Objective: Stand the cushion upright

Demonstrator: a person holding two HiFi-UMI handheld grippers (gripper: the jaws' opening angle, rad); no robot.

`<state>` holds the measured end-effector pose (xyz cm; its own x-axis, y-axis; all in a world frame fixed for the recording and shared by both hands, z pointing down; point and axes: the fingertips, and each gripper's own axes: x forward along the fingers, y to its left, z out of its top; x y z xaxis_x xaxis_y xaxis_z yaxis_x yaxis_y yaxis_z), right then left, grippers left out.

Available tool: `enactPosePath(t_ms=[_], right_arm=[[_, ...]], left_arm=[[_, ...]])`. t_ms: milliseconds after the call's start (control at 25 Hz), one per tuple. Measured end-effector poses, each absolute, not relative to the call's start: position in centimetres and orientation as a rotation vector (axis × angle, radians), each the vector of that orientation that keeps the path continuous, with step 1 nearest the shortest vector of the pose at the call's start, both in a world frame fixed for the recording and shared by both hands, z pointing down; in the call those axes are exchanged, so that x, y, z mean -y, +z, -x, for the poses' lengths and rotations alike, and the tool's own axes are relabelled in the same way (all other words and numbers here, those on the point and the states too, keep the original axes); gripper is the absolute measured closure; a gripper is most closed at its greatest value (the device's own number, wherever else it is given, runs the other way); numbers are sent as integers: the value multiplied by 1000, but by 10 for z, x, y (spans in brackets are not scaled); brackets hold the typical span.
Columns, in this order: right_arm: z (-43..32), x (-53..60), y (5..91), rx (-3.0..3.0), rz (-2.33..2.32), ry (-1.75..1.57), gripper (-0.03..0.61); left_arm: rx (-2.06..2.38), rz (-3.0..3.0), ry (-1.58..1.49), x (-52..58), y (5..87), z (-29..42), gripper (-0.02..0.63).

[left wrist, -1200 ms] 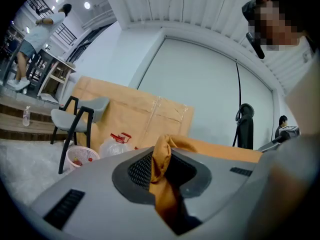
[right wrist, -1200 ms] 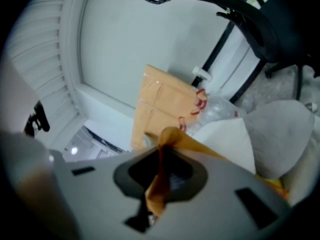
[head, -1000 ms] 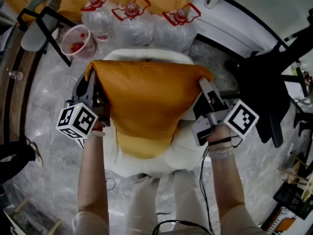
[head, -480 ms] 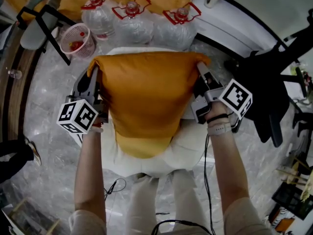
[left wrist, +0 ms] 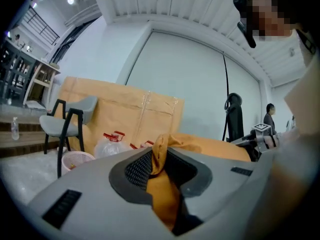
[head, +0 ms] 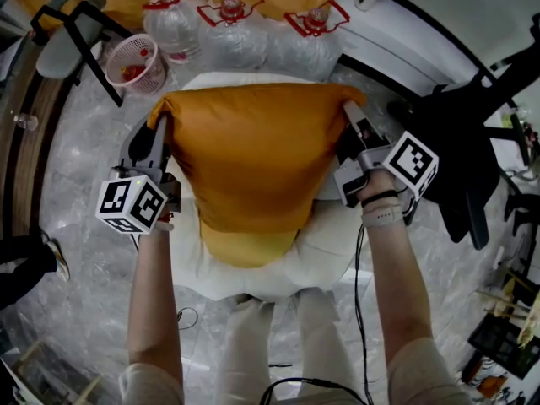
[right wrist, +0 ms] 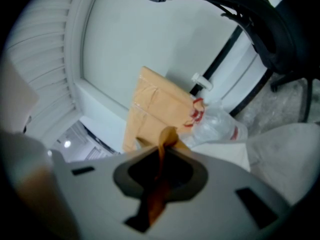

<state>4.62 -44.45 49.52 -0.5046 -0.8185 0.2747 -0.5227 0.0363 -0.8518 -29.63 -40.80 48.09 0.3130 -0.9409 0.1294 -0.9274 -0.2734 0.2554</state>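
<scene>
Cushion, head view: an orange, softly filled square. Its near part sags onto the white seat in front of the person, and its far edge is raised and stretched between the two grippers. The left gripper pinches the far left corner and the right gripper pinches the far right corner. The step in hand appears to be tipping the cushion up onto its near edge.

- Raise both corners together and level with each other.
- Use the near edge, resting on the seat, as the pivot.
- Hold the top edge taut so the middle does not fold.
- Release only once the cushion balances. The filling looks loose, so it may slump.
- Water bottles stand just beyond the seat, so do not overshoot toward them.

Left gripper view: the jaws are nearly closed, and a thick fold of orange fabric is clamped between the ridged pads. Cloth bunches above the jaws, and the cushion's top edge runs off to the right. This bite looks deep and secure.

Right gripper view: the jaws are almost together on a thin orange strip of the cushion's corner, and only the corner tip stands above them. This bite looks shallower and is the likelier one to slip, so avoid jerks on that side.
</scene>
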Motion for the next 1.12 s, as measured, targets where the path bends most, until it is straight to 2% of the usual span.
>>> enactPosePath(t_ms=[280,640,840,1120], right_arm=[[-47,448,496,-2022,1370,-1462,538],[-46,449,492,-2058,1387,-1395,537],[-45,444,486,-2147,1453,-1314,532],[-45,436,477,-2212,1463,-1263,471]], left_arm=[[1799,-2250,-59,373,482,317,529],[1660,-2472,-52,345,459,243,529],[1614,-2480,-26,348,465,227,529],[1611,-2448,-60,349,466,229,529]])
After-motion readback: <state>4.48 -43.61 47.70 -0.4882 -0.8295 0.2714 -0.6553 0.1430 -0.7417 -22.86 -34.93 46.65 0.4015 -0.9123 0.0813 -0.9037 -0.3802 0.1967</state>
